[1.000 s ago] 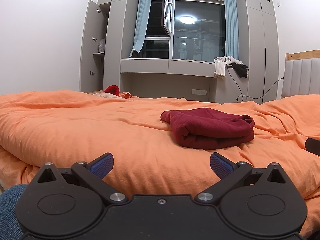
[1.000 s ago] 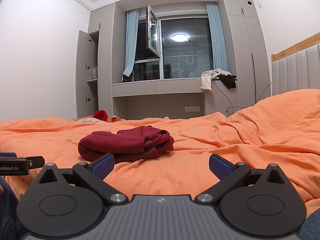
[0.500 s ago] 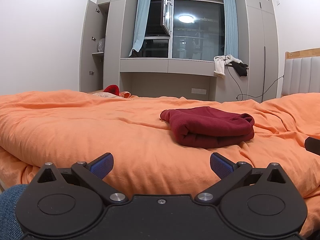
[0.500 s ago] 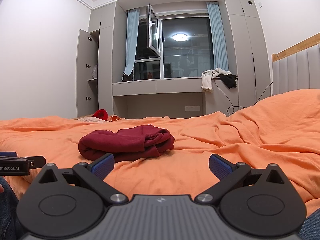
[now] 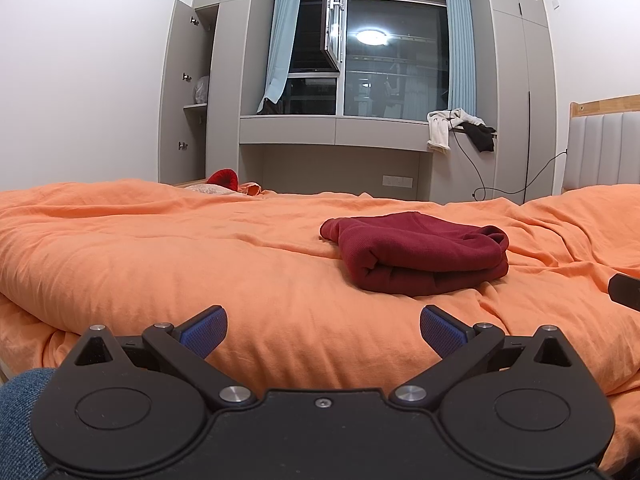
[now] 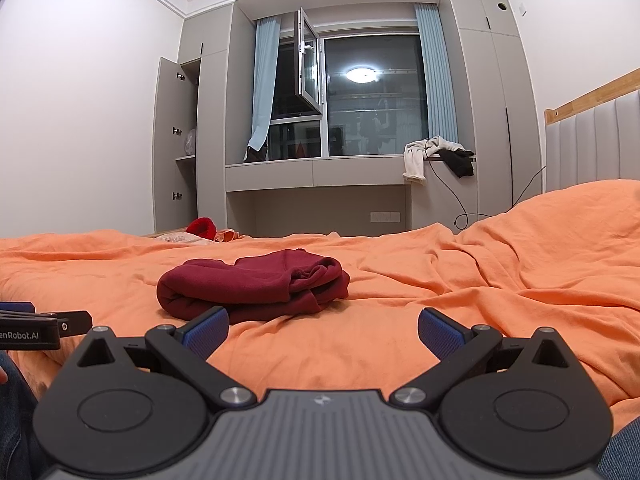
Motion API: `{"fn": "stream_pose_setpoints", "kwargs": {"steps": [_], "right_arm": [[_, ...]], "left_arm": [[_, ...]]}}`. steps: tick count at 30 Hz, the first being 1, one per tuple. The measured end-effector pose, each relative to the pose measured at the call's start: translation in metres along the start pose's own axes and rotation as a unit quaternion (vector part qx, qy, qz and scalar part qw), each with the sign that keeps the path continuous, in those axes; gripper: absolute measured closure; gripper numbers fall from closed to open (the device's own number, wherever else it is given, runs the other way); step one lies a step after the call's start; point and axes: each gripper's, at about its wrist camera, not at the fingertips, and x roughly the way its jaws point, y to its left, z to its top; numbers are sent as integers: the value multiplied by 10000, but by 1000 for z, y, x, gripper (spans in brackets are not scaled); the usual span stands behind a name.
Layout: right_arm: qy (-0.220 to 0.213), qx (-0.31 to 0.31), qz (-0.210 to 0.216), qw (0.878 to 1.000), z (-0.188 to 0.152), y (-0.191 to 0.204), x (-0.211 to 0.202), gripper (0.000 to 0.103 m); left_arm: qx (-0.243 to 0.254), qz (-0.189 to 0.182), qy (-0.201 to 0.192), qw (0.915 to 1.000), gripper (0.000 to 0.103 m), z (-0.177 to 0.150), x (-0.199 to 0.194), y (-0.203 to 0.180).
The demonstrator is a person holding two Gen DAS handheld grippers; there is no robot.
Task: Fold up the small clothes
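Note:
A dark red garment [image 5: 416, 254] lies folded in a thick bundle on the orange bedspread [image 5: 160, 248]. It also shows in the right wrist view [image 6: 256, 286]. My left gripper [image 5: 322, 330] is open and empty, low at the near edge of the bed, a short way in front and left of the bundle. My right gripper [image 6: 322, 330] is open and empty, near the front edge, with the bundle just ahead and to its left. The left gripper's side [image 6: 36, 328] shows at the left edge of the right wrist view.
More red and orange clothes [image 5: 226, 182] lie at the bed's far edge. A padded headboard [image 5: 604, 148] stands at the right. A window ledge [image 5: 336, 130] with draped clothes [image 5: 460, 128] and an open cupboard [image 5: 192, 96] stand beyond the bed.

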Motion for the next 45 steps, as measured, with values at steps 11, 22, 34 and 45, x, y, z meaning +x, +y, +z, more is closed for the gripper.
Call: {"fn": "stream_pose_setpoints", "kwargs": {"steps": [11, 22, 34, 45], "right_arm": [[4, -20, 0, 10000, 0, 0, -1, 0], [14, -45, 7, 10000, 0, -1, -1, 0], [10, -57, 6, 10000, 0, -2, -1, 0], [12, -60, 6, 10000, 0, -2, -1, 0]], "left_arm": [[2, 0, 2, 10000, 1, 1, 0, 0], [6, 1, 4, 10000, 1, 1, -1, 0], [6, 3, 6, 10000, 1, 1, -1, 0], [-61, -112, -132, 9998, 1, 0, -2, 3]]}}
